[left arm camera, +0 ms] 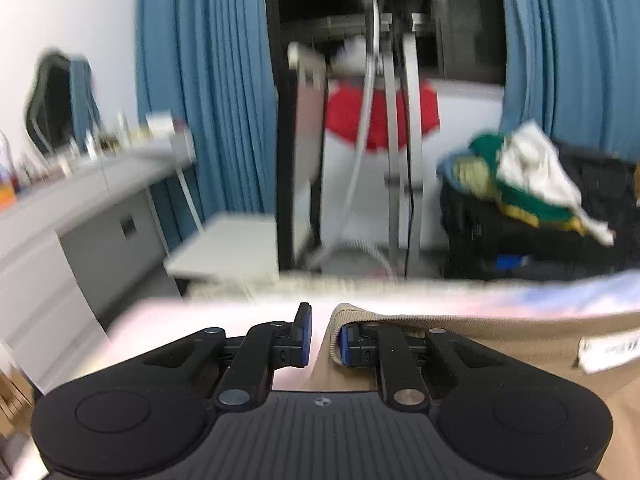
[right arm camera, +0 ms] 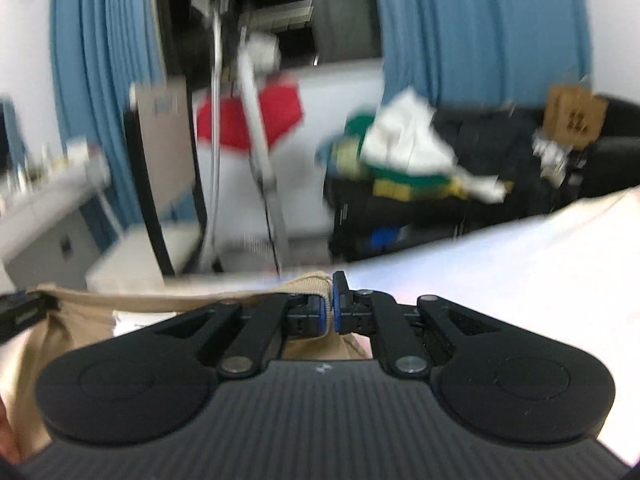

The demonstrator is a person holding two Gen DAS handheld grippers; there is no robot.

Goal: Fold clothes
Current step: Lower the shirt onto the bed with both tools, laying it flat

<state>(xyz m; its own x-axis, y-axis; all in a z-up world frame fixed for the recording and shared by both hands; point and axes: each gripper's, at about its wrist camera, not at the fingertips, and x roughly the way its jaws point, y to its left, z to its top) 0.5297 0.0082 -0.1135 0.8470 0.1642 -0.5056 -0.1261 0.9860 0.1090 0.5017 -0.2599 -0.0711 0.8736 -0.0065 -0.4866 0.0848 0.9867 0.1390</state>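
Observation:
A tan ribbed garment (left arm camera: pixel 480 332) lies on the pale table (left arm camera: pixel 168 320), with a white label (left arm camera: pixel 608 350) at the right. My left gripper (left arm camera: pixel 323 338) is open: its ribbed corner (left arm camera: pixel 336 332) sits against the right pad, and the left pad stands apart. In the right wrist view my right gripper (right arm camera: pixel 329 312) is shut on the garment's ribbed edge (right arm camera: pixel 310 282). The cloth stretches left toward the left gripper's tip (right arm camera: pixel 24 312).
Beyond the table's far edge stand blue curtains (left arm camera: pixel 200 80), a metal stand with a cable (left arm camera: pixel 372 140), and a dark bin heaped with green and white clothes (left arm camera: pixel 528 176). A grey counter (left arm camera: pixel 80 200) runs along the left. A cardboard box (right arm camera: pixel 576 116) sits at the far right.

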